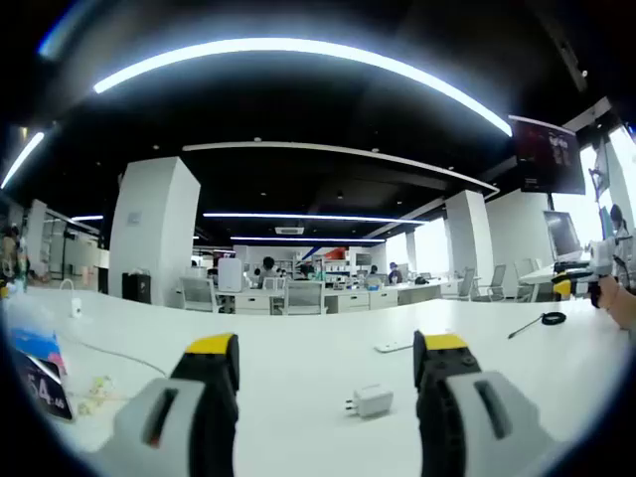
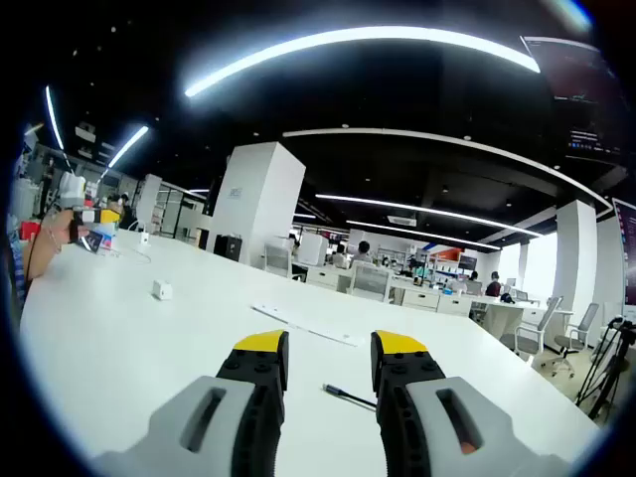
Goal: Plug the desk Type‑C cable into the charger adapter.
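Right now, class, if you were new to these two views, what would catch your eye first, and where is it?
In the left gripper view, a small white charger adapter lies on the white desk between the open yellow-tipped jaws of the left gripper. In the right gripper view, a dark cable end lies just ahead of the right gripper, also open. Long curved ceiling lights sweep overhead.

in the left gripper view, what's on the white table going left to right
Colourful printed card at the left edge → thin white cord → white charger adapter between the jaws → flat white item just beyond it → black cable → right gripper held at the far right.
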`<state>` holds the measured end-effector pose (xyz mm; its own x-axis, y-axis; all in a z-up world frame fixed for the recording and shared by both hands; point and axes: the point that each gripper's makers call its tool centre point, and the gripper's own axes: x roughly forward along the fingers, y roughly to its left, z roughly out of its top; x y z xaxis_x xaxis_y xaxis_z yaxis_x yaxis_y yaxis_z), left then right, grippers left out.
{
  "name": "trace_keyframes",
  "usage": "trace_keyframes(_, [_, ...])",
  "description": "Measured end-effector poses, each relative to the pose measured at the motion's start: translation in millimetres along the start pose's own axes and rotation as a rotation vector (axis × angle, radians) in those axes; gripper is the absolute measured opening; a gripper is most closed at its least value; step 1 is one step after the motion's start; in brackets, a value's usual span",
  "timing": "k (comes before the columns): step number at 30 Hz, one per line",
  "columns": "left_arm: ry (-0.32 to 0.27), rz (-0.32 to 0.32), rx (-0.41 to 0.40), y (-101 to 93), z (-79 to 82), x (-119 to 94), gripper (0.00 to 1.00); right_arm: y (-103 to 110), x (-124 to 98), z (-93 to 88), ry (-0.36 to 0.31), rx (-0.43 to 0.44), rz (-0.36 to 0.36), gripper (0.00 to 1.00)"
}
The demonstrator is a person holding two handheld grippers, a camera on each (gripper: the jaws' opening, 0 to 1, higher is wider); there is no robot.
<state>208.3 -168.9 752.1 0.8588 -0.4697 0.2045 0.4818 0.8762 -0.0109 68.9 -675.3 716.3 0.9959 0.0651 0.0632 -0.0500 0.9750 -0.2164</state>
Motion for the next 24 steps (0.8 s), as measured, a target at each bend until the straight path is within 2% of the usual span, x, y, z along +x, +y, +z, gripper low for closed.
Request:
trace_keyframes(11, [0.031, 0.001, 0.022, 1.0, -5.6, 2.3, 0.75, 3.0, 2.2, -4.1, 0.018, -0.009, 0.009, 0.33])
trace_keyframes(24, [0.027, 0.008, 0.05, 0.7, -3.7, 3.3, 0.78, 0.2, 3.6, -5.9, 0.031, -0.006, 0.004, 0.32])
